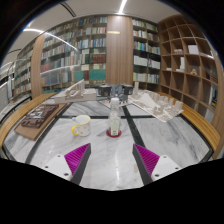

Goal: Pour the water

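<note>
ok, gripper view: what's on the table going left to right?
Tray → mug → bottle → white boxes. The gripper is open, short of the bottle.

No text, label, brand, number or sign can be read here. The clear bottle (114,121) on the marble table (110,160) has a band near its base, but no lettering on it is legible. The book spines on the shelves (90,50) beyond are too small to read.
</note>
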Tool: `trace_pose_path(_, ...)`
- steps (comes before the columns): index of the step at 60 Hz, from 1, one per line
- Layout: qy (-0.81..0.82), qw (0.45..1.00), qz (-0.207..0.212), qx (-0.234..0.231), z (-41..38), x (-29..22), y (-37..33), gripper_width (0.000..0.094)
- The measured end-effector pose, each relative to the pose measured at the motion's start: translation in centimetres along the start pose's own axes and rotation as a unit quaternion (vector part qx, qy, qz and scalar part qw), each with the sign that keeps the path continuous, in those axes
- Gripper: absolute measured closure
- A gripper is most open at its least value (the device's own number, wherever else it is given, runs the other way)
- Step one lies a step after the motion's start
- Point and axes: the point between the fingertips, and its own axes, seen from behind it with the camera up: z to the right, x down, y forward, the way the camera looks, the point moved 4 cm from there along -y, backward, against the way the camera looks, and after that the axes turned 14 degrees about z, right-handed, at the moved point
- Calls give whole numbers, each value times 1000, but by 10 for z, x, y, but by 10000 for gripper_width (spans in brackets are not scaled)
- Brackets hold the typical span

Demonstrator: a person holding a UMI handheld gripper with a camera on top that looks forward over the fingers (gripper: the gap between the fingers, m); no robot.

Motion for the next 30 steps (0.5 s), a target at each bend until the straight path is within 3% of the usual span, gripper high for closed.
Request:
trace_pose_path(13,-6,1000,7,-9,-8,-7,-57,79)
trace_pose_path(30,-11,1000,10,-5,-1,-11,-79,78)
